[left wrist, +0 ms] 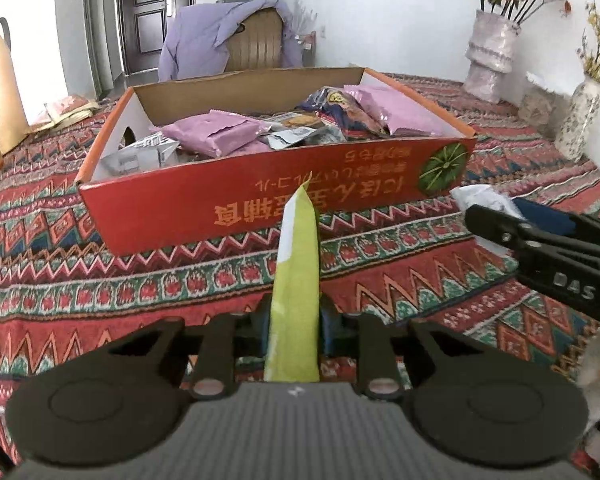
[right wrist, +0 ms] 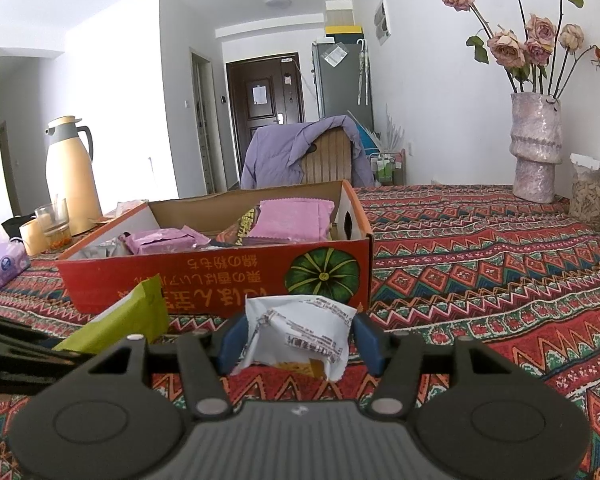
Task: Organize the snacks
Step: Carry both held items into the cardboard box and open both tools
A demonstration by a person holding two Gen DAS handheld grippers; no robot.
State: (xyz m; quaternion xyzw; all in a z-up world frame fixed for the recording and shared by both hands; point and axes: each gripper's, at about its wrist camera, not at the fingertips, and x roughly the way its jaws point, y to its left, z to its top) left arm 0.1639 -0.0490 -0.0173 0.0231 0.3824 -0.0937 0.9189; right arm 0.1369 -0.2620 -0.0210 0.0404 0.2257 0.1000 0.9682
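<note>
A thin green snack packet stands edge-on between the pads of my left gripper, which is shut on it just above the patterned tablecloth. The same green packet shows at the lower left of the right wrist view. My right gripper is shut on a crumpled white snack packet, its blue pads pressing both sides. From the left wrist view, that right gripper and the white packet sit at the right. Directly ahead stands an open red cardboard box with several pink and dark snack packets inside.
A beige thermos, a glass and a purple tissue pack stand left of the box. A pink vase of roses and a jar stand at the far right. A chair with a purple jacket is behind the table.
</note>
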